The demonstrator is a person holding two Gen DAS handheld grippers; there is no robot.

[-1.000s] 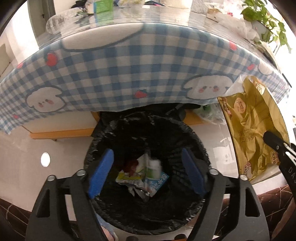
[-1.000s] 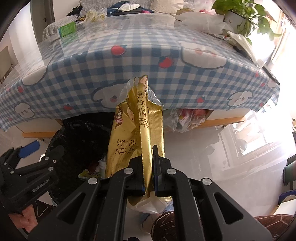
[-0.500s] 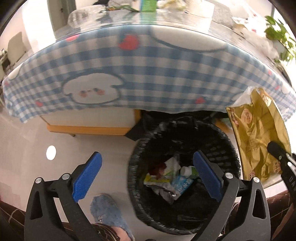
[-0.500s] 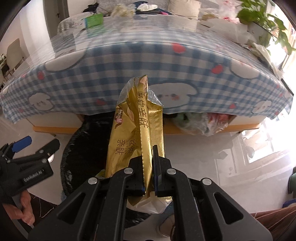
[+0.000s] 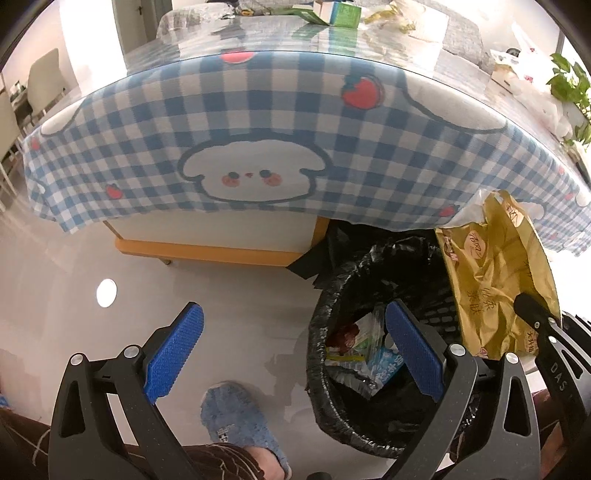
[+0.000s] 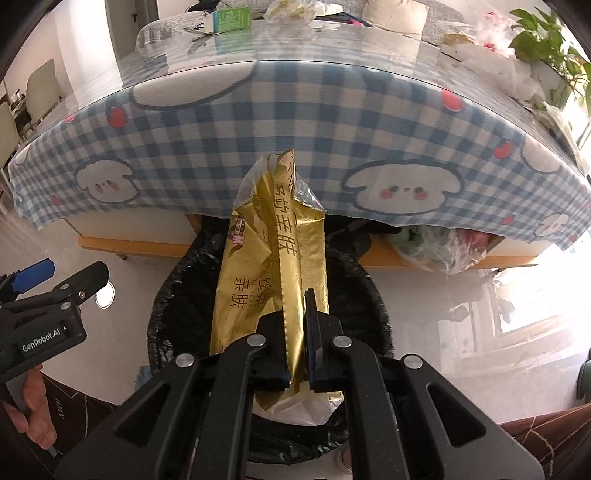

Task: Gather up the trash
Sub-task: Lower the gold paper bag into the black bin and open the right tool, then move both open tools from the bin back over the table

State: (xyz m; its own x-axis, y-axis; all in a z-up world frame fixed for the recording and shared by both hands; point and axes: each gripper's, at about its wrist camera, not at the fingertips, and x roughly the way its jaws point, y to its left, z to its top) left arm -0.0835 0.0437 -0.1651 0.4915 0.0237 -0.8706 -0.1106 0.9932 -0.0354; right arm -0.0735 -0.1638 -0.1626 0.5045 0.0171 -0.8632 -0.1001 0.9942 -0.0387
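Note:
My right gripper [image 6: 297, 332] is shut on a gold foil wrapper [image 6: 273, 266] and holds it upright over the black-lined trash bin [image 6: 173, 295]. The wrapper [image 5: 495, 280] also shows in the left wrist view, above the bin's right rim. The bin [image 5: 321, 369] holds several wrappers [image 5: 365, 354]. My left gripper [image 5: 291, 354] is open and empty, to the left of the bin above the floor; it shows at the left edge of the right wrist view [image 6: 44, 288].
A table with a blue checked cloth [image 5: 258, 129] stands right behind the bin. On it lie a green carton [image 6: 229, 18], crumpled bags [image 6: 491, 62] and a plant [image 6: 550, 44]. A plastic bag [image 6: 443, 243] hangs under the table. A blue slipper [image 5: 240, 421] is on the floor.
My left gripper has swung left, off the bin, and its jaws have opened wider. My right gripper has moved left with the gold wrapper, now centred over the bin.

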